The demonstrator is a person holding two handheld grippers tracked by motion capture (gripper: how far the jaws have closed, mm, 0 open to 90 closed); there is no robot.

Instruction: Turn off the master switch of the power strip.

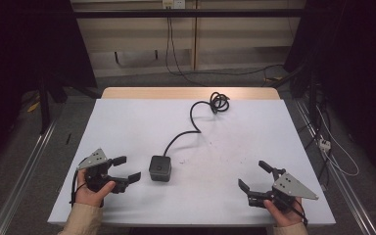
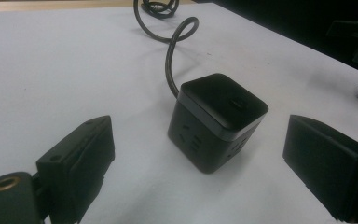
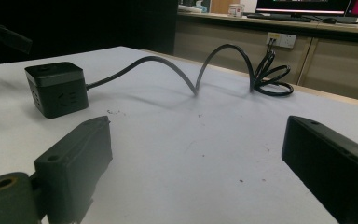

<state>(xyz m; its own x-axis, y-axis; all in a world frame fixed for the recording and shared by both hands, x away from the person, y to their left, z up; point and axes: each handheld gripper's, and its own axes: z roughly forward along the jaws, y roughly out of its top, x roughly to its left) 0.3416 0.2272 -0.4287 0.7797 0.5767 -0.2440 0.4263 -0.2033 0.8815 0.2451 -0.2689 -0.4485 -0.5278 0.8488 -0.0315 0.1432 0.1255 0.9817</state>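
Note:
A black cube-shaped power socket (image 1: 160, 168) sits near the middle of the white table (image 1: 127, 127). Its black cable (image 1: 191, 125) runs back to a coil (image 1: 219, 102) at the far edge. My left gripper (image 1: 127, 169) is open just left of the cube, jaws pointing at it without touching. In the left gripper view the cube (image 2: 216, 121) stands between and beyond the spread jaws. My right gripper (image 1: 254, 176) is open at the front right, well apart from the cube. The right gripper view has the cube (image 3: 57, 88) far left and the looping cable (image 3: 200, 70) ahead.
The table's wooden far edge (image 1: 191, 93) borders a floor with loose cables (image 1: 215, 73). Metal rails (image 1: 24, 166) run along both sides of the table. A wall cabinet with an outlet (image 3: 282, 39) stands behind.

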